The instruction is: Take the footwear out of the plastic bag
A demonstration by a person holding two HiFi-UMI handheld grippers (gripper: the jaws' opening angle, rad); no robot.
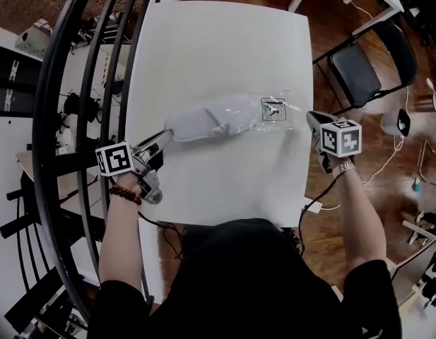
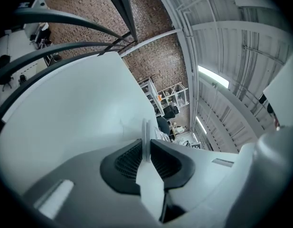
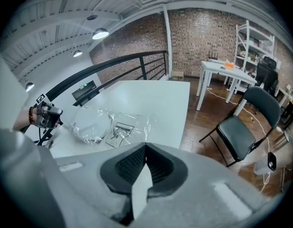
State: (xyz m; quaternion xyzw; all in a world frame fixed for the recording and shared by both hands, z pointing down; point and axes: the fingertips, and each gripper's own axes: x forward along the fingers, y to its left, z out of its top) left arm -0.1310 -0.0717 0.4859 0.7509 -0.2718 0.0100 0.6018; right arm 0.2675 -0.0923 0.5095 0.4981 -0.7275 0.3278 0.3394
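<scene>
Gripping a thin white edge at the left end of the footwear (image 1: 203, 124), the left gripper (image 1: 165, 135) is seen clenched just above the white table (image 1: 225, 48). In the left gripper view a pale strip is pinched between its nearly closed pads. Whether film is trapped with it cannot be told.

The footwear is laid across the middle of the table. It is wrapped in the clear plastic bag (image 1: 254, 120), whose printed label (image 1: 273, 108) is seen towards the right end. At far right, the right gripper (image 1: 313, 119) is held with its jaws pressed together on nothing, just beside the bag's right end and near the table's edge.

The step in hand is judged to be the drawing-out, barely begun. It would be done best if the bag were anchored first. The right gripper should be opened, then closed on loose film alone near the label, clear of the shoe inside. The footwear should then be drawn leftward, low and along its own length, so that the film is not dragged with it. If film is caught in the left grip, bag and shoe are likely to travel together, and the hold should be retaken on the bare edge.
</scene>
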